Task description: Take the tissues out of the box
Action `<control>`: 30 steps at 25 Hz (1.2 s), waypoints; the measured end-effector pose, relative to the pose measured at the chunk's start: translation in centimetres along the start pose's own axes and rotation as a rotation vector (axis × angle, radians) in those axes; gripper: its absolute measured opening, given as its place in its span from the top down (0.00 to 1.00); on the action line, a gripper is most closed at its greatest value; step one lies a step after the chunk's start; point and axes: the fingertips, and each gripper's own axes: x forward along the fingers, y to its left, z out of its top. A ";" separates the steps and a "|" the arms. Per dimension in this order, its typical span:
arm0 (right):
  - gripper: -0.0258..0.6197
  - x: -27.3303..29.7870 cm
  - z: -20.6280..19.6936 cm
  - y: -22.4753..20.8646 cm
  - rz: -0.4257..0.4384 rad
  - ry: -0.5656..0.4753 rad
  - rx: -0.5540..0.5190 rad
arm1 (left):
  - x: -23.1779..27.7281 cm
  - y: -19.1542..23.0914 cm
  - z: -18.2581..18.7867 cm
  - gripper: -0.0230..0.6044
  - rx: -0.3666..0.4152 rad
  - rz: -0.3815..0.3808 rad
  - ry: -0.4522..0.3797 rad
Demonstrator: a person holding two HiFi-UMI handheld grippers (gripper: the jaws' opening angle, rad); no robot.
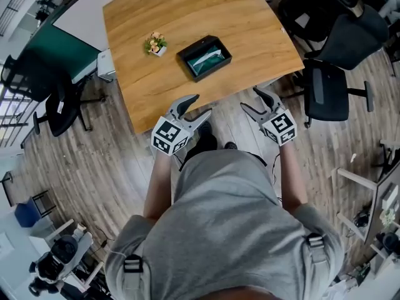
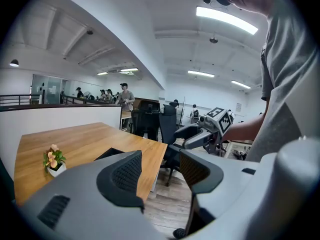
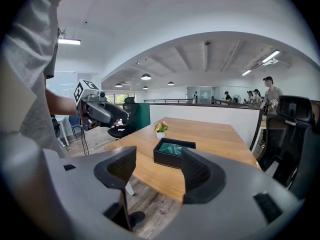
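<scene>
At the far left a black swivel chair [image 1: 59, 108] stood on the wooden floor [image 1: 94, 167], near the counter [image 1: 187, 11]. The left tongs [image 1: 201, 104] hung just off the counter's near edge, over the floor, with the jaws spread wide and nothing between them. On the counter a small pot of flowers [image 1: 155, 44] sat left of the black box [image 1: 204, 57], close to it but not touching. The box stood open-topped well in from the near edge, and the teal tissues [image 1: 209, 59] lay inside it. The right tongs [image 1: 250, 99] hung about level with the left pair, also short of the counter. Their jaws gaped wide and empty, pointing toward the box. Further right a second office chair [image 1: 326, 89] stood by the counter's corner.
</scene>
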 end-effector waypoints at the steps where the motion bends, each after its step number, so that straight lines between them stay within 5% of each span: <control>1: 0.51 0.6 0.1 -0.2 -0.006 0.004 -0.001 | 0.1 0.6 -0.1 0.56 0.005 -0.010 0.007; 13: 0.51 7.9 4.1 -3.1 -0.092 -0.042 0.040 | 1.7 9.8 2.4 0.56 0.074 -0.084 0.022; 30: 0.52 11.1 3.6 -5.7 -0.129 -0.014 0.109 | 5.0 14.6 2.2 0.56 0.052 -0.132 0.060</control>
